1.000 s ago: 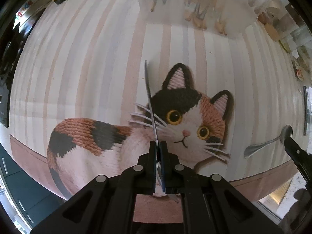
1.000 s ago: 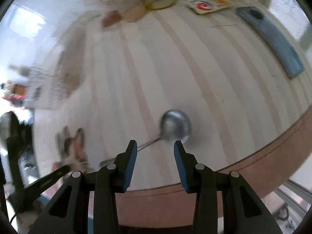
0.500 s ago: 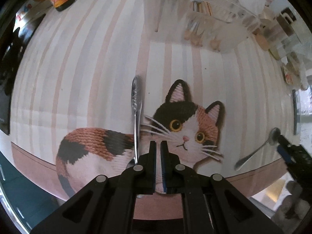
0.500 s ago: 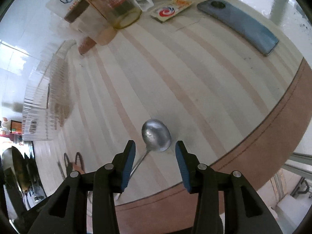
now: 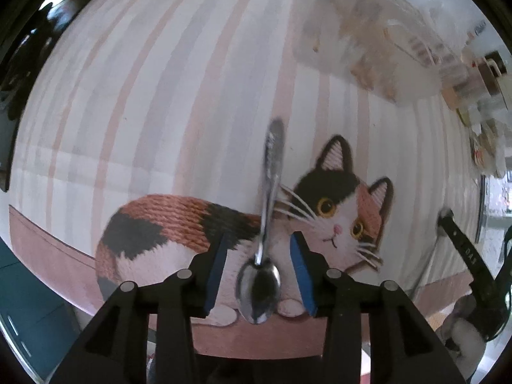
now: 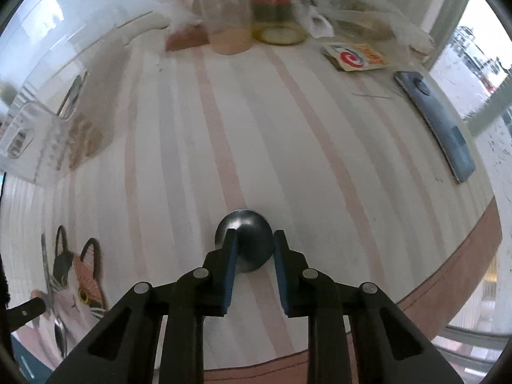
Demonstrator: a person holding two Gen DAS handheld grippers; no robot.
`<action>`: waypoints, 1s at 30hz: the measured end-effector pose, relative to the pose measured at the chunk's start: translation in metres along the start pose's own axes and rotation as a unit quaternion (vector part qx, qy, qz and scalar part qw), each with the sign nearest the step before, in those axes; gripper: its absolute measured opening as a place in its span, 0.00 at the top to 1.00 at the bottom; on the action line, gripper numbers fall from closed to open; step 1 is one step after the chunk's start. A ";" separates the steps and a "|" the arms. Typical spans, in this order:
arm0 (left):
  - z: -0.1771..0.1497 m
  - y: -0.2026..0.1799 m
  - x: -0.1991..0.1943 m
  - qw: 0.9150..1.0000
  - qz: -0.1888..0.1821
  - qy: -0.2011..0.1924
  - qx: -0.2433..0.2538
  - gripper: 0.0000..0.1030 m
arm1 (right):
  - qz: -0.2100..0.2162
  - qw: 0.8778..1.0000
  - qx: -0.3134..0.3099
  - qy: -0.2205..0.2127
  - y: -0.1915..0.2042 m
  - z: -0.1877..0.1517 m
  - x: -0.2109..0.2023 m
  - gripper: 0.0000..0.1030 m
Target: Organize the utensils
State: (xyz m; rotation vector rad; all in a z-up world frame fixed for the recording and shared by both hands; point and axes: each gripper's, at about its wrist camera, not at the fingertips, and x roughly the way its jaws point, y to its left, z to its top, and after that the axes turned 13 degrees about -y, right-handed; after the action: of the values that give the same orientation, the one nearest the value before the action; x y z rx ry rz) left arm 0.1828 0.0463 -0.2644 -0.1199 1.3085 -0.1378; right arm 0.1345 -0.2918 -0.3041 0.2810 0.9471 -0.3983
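A small steel spoon lies on the cat-shaped mat, bowl toward me. My left gripper points straight down over it. Its jaws are opening and stand apart on either side of the spoon's neck without touching it. A second spoon with a round bowl lies on the striped tablecloth. My right gripper is down over it with its jaws closing. The bowl shows between the fingertips and the handle is hidden under the gripper. I see no pad pressing on it.
A clear plastic organizer tray with utensils stands at the back, also visible as the tray on the left. A phone, a packet, a beaker and a bottle sit along the far side. The table's brown edge runs close.
The left jaws went from shut on the small spoon to apart, and the spoon now lies flat between them. The right gripper came down over the round spoon and its jaws narrowed.
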 end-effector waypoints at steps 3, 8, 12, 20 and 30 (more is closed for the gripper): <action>-0.008 -0.002 0.006 0.999 0.011 0.016 0.028 0.63 | 0.020 1.000 -0.006 0.006 -0.001 0.002 -0.002 0.86; -0.018 -0.017 0.012 0.996 0.051 0.004 0.069 0.67 | 0.046 0.999 -0.024 0.011 0.003 0.001 -0.005 0.89; -0.020 -0.021 0.009 0.996 0.054 -0.005 0.073 0.96 | 0.048 0.998 -0.029 0.003 0.008 0.003 -0.008 0.92; -0.013 0.008 -0.029 0.997 0.043 -0.027 0.055 0.96 | 0.073 0.997 -0.033 -0.009 0.014 0.007 -0.024 0.98; 0.007 0.005 -0.093 0.994 0.027 -0.090 0.048 0.96 | 0.106 0.994 -0.007 -0.033 0.017 0.022 -0.053 0.99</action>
State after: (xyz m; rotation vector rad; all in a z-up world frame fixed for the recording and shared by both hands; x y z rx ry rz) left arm 0.1660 0.0669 -0.1750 -0.0149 1.1226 -0.1396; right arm 0.1300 -0.2749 -0.2472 0.3490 0.8449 -0.2046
